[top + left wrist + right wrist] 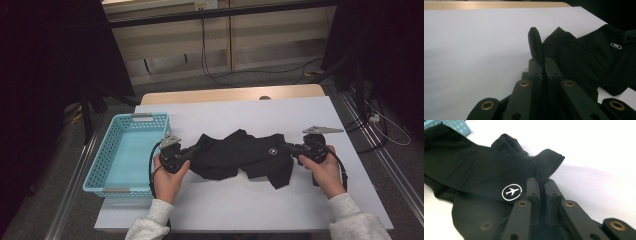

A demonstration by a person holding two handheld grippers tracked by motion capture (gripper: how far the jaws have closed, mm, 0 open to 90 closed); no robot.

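I have the black garment (240, 155) stretched mid-tabletop (240, 112), my left claw (192, 149) pinching its nine o'clock edge, my right claw (291, 147) clamping the three o'clock edge, blue basket (125, 152) farther toward nine.

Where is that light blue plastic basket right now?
In the high view, the light blue perforated plastic basket sits at the table's left edge, just left of the left hand-held gripper.

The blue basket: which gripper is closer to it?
Left. The left gripper sits just beside the basket's right rim, clamped on the black garment's near end. The right gripper holds the garment's far end, a garment's length away.
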